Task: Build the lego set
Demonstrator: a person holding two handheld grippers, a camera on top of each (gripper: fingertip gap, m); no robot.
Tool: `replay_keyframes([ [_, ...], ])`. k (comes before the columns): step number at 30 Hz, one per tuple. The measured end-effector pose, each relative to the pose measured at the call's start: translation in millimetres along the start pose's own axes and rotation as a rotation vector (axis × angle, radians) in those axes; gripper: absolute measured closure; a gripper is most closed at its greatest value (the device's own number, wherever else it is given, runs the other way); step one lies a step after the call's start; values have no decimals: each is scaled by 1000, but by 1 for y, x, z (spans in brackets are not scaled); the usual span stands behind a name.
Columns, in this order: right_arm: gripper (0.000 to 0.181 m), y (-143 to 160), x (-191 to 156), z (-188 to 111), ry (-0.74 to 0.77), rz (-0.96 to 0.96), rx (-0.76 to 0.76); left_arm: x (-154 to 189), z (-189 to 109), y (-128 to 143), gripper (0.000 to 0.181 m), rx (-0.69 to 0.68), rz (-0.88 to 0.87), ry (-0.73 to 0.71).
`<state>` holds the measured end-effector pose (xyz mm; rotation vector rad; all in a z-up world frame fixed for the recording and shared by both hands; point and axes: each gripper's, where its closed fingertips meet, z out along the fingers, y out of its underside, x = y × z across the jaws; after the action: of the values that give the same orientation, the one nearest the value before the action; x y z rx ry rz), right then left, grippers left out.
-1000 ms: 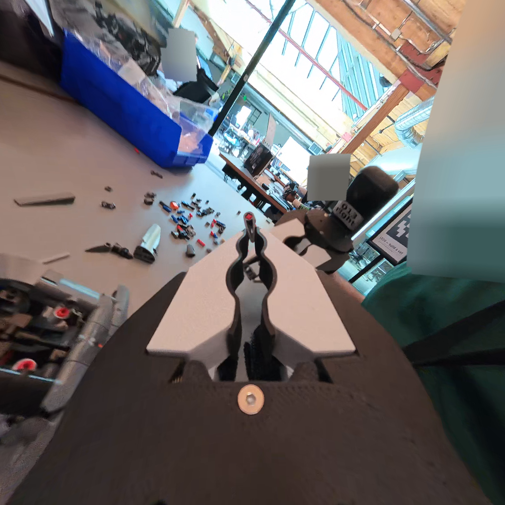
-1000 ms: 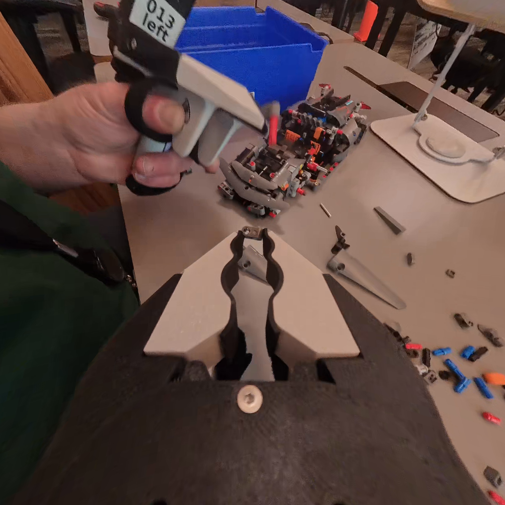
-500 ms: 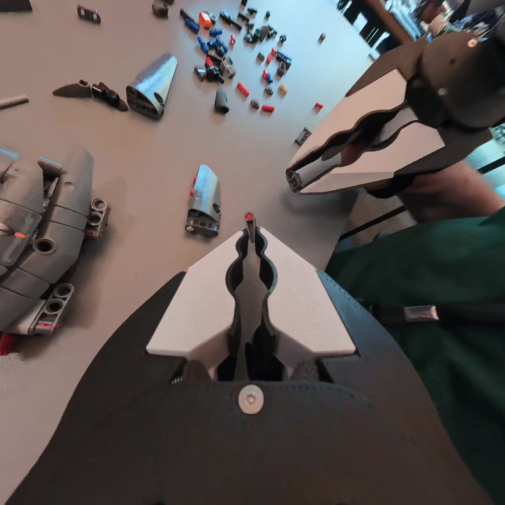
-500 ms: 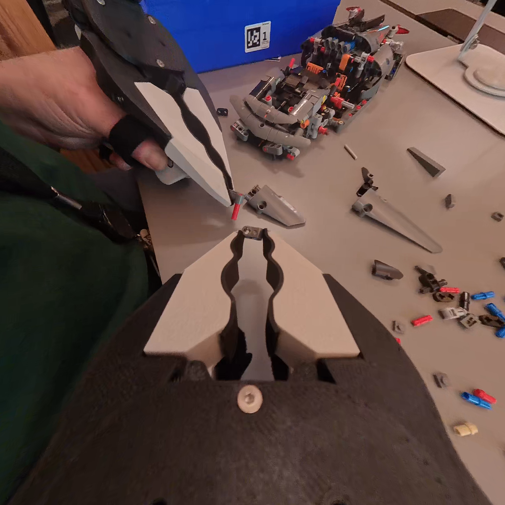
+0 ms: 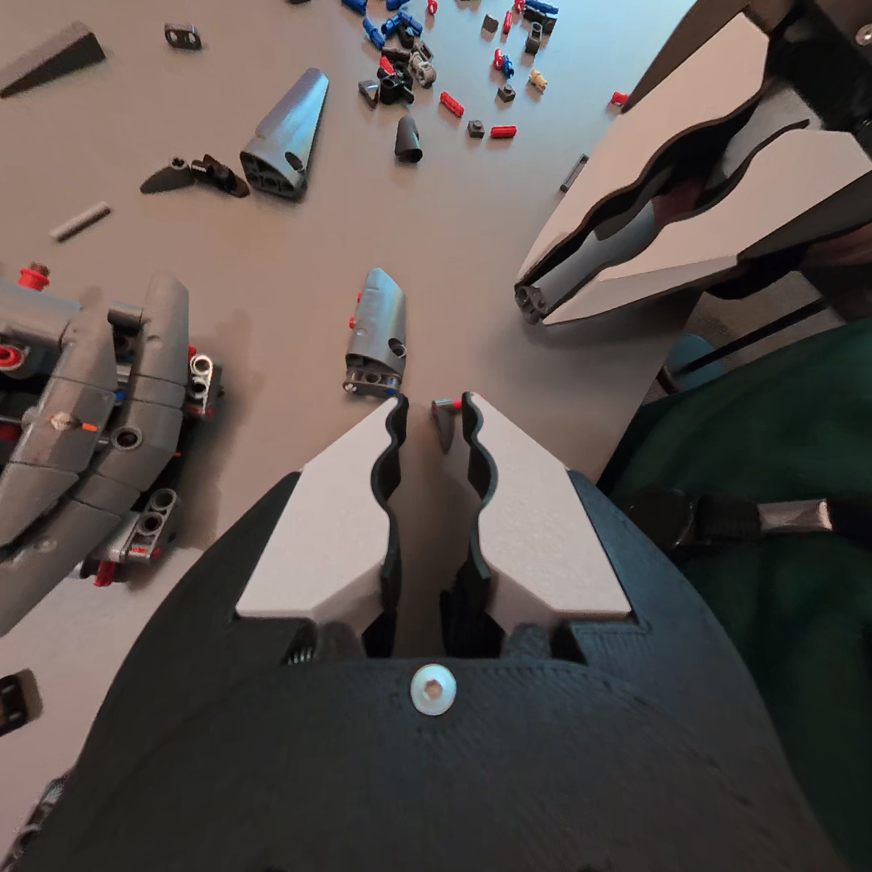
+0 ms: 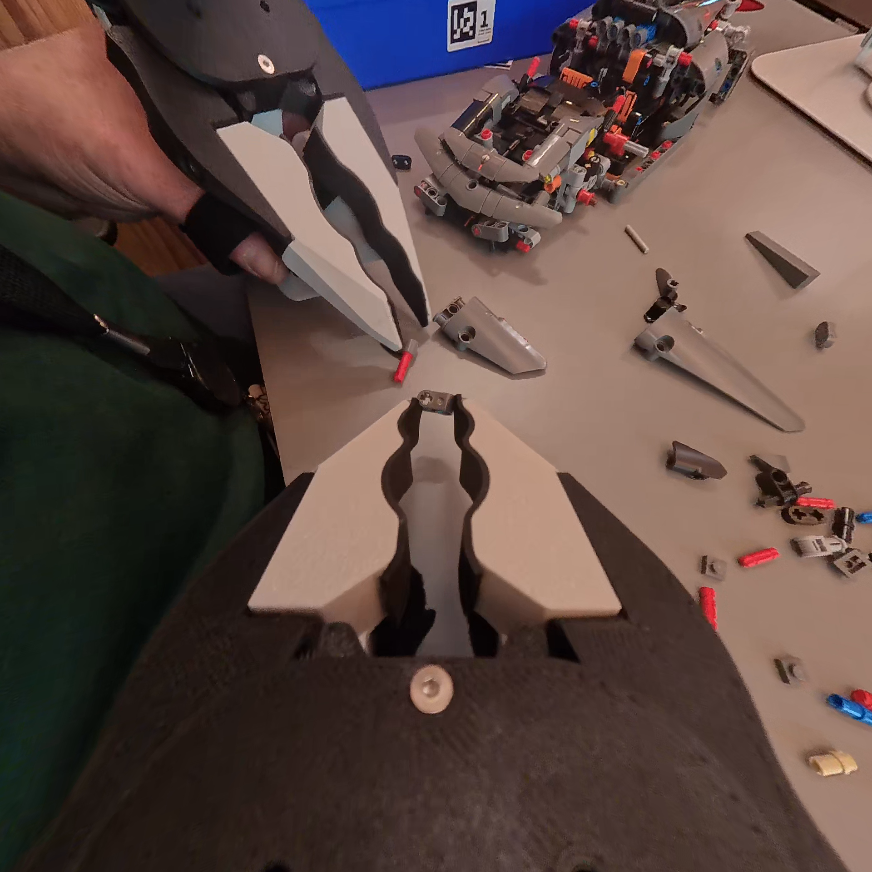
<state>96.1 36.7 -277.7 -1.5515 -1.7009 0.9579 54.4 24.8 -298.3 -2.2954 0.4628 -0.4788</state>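
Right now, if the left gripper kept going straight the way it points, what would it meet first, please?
Probably the table itself: the open left gripper points steeply down, tips almost on it beside the red-and-grey pin piece. The short grey panel lies just ahead.

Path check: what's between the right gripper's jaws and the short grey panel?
Right wrist view: only bare table between right gripper and short grey panel; the red pin lies aside, at the left gripper.

We see the car model point(image 6: 575, 122) on the surface point(image 6: 590, 292) before the bin point(image 6: 406, 42); loose pieces point(image 6: 802, 528) lie toward the right edge.
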Motion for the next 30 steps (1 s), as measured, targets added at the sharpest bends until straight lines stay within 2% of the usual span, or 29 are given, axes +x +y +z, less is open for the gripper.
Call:
replay_keyframes([
  [7, 169, 5, -8, 5, -30, -22, -45, 6, -1, 11, 159, -68, 58, -35],
  [14, 169, 14, -20, 23, -43, -43, -154, 0, 1, 12, 177, -66, 128, -94],
  [16, 169, 17, -21, 26, -36, -39, -177, 1, 1, 12, 177, -60, 127, -92],
  [30, 169, 12, -17, 34, -6, 20, -185, 4, 5, 9, 178, -36, 128, -79],
])
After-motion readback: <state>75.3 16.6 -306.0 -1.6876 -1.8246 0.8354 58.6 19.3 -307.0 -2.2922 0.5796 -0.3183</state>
